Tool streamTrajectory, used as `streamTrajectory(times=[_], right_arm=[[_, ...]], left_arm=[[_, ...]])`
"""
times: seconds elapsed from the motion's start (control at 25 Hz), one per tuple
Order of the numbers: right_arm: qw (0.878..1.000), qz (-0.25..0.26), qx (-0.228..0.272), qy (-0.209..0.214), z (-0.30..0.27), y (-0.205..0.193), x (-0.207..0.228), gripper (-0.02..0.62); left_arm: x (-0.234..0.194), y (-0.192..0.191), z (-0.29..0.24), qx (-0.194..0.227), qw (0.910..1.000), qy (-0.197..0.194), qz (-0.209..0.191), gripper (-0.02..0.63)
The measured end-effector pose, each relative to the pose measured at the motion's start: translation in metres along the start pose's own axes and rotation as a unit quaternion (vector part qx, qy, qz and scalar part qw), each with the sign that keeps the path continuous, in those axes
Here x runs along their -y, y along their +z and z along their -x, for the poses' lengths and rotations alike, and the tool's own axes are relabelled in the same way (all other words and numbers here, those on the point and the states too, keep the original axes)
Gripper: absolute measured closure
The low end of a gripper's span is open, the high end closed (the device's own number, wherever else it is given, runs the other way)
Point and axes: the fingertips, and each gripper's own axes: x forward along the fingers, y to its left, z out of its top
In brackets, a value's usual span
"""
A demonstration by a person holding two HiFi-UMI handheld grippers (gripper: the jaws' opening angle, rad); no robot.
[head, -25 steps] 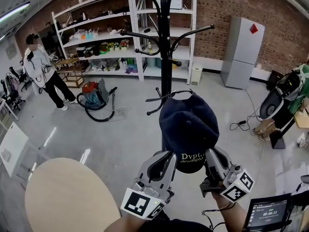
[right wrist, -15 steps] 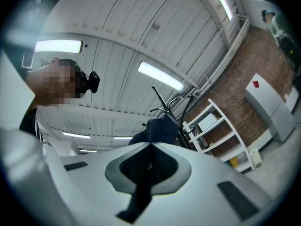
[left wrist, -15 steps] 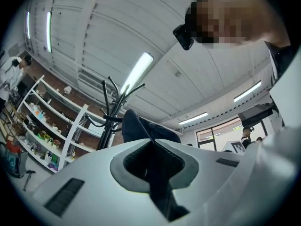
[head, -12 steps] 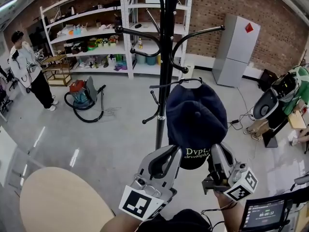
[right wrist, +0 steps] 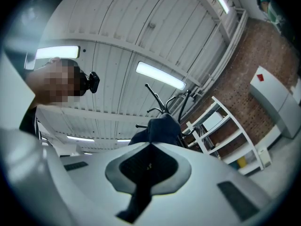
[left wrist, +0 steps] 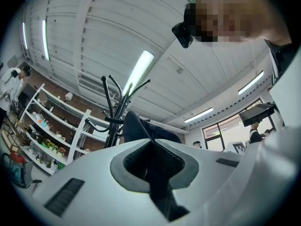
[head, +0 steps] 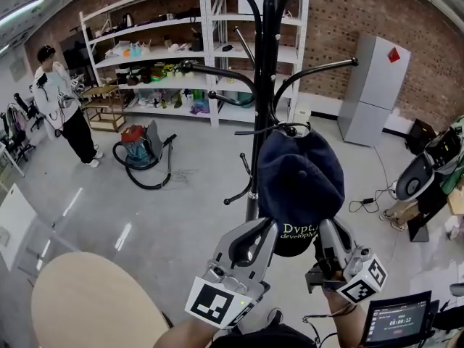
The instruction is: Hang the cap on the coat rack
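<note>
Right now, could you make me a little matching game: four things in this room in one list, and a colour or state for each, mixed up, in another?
Things:
1. cap
2. coat rack
3. vacuum cleaner
4. round table

Descriptions:
A. pale wood, at the lower left of the head view
B. dark blue, with white lettering
C. black, standing upright
D. red and grey, on the floor

Pairs: 1-B, 2-C, 3-D, 4-A
</note>
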Motion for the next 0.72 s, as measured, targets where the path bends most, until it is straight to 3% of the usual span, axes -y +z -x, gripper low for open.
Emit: streamTrajectory(times=[0.32, 0.72], right_arm=[[1.000, -0.017, -0.019, 0.015, -0.008, -0.012, 0.029, 0.586], [0.996, -0.079, -0.035, 0.018, -0.029, -0.024, 0.077, 0.586]], left_arm=[[-0.012, -0.019, -0.016, -0.022, 0.9991, 0.035, -0.014, 0.575], [-0.033, -0.039, -0.046, -0.048, 0.9958, 0.072, -0.028, 0.575]])
